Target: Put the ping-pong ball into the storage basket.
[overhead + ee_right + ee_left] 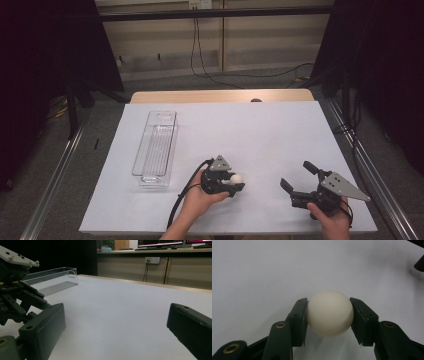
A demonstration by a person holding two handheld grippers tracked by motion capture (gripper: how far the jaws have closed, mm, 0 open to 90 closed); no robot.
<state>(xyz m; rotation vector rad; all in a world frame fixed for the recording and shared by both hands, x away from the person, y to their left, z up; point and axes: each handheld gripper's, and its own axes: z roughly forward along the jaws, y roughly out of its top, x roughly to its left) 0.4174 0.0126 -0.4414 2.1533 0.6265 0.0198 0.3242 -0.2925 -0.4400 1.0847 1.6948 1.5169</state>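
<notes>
A cream-white ball [329, 313] sits clamped between the two black jaws of my left gripper [328, 315], which is shut on it. In the high view the same ball [236, 178] shows at the tip of the left gripper [233, 184], near the front middle of the white sheet. My right gripper [298, 176] rests at the front right with its jaws wide apart and nothing between them; its own view shows the right gripper [115, 322] open over bare sheet.
A long clear plastic bin [156, 148] stands empty at the left of the white sheet [250, 130]; the bin [51, 280] also appears far left in the right gripper view. A wooden table edge [220, 96] runs along the back.
</notes>
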